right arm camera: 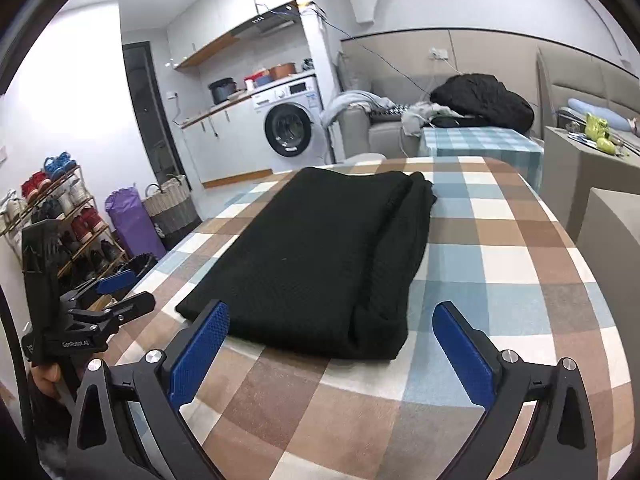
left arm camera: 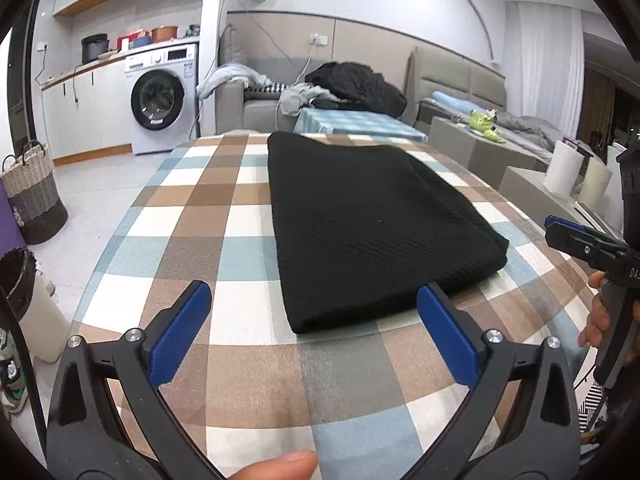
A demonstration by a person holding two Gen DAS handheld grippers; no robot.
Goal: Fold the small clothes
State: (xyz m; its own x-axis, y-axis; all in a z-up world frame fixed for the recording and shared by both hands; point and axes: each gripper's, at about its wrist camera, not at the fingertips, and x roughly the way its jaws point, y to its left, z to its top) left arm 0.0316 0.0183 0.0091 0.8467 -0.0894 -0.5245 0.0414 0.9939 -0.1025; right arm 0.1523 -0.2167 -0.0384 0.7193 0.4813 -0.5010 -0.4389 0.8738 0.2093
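Note:
A black knitted garment (left arm camera: 360, 224) lies folded into a long rectangle on the table with the checked cloth (left arm camera: 192, 200). My left gripper (left arm camera: 314, 294) hovers at the garment's near short edge, jaws wide open, blue pads (left arm camera: 180, 332) clear of the fabric. In the right wrist view the same garment (right arm camera: 320, 256) stretches away from my right gripper (right arm camera: 332, 310), also wide open, with the near edge lying between its fingers untouched. Each gripper shows in the other's view: the right gripper (left arm camera: 560, 232) at the table's right edge, the left gripper (right arm camera: 132, 292) at its left edge.
Beyond the table stand a smaller table with a blue checked cloth (left arm camera: 360, 122) and a sofa piled with clothes (left arm camera: 352, 84). A woven basket (left arm camera: 32, 192) and a bin (left arm camera: 20, 280) stand on the floor left. A shoe rack (right arm camera: 60, 216) lines the left wall.

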